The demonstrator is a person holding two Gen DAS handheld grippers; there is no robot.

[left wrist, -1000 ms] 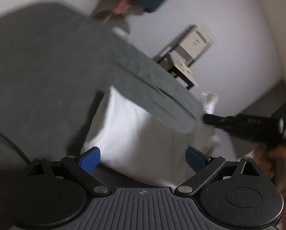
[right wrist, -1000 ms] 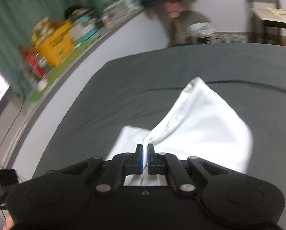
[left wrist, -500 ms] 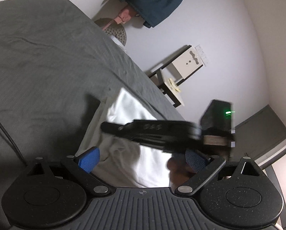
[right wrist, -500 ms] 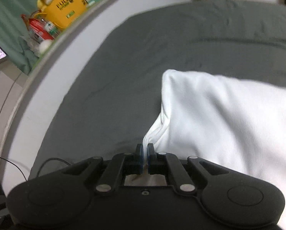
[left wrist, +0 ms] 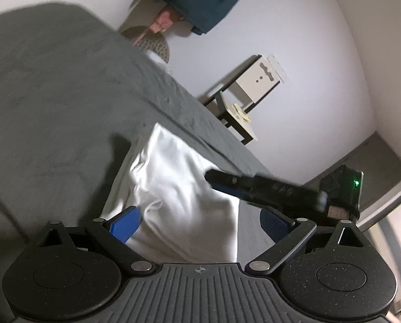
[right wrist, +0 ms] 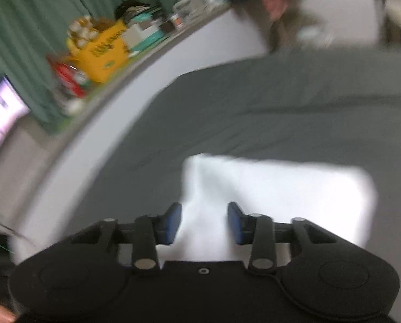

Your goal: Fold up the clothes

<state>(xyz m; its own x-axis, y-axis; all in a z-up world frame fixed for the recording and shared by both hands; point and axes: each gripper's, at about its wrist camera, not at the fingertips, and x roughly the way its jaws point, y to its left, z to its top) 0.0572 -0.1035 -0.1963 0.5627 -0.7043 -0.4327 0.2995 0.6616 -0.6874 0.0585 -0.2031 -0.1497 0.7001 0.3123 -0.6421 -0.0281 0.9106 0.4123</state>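
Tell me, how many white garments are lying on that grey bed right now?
1. The single white garment lies folded near the edge of the grey bed, in front of both cameras. Anything tucked under it, or on parts of the bed outside the views, would be hidden.

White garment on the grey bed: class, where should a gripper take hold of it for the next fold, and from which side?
Probably the far corner of the white garment, approached from above: it lies flat on the grey bed, edges exposed. The right gripper has just opened over its near edge.
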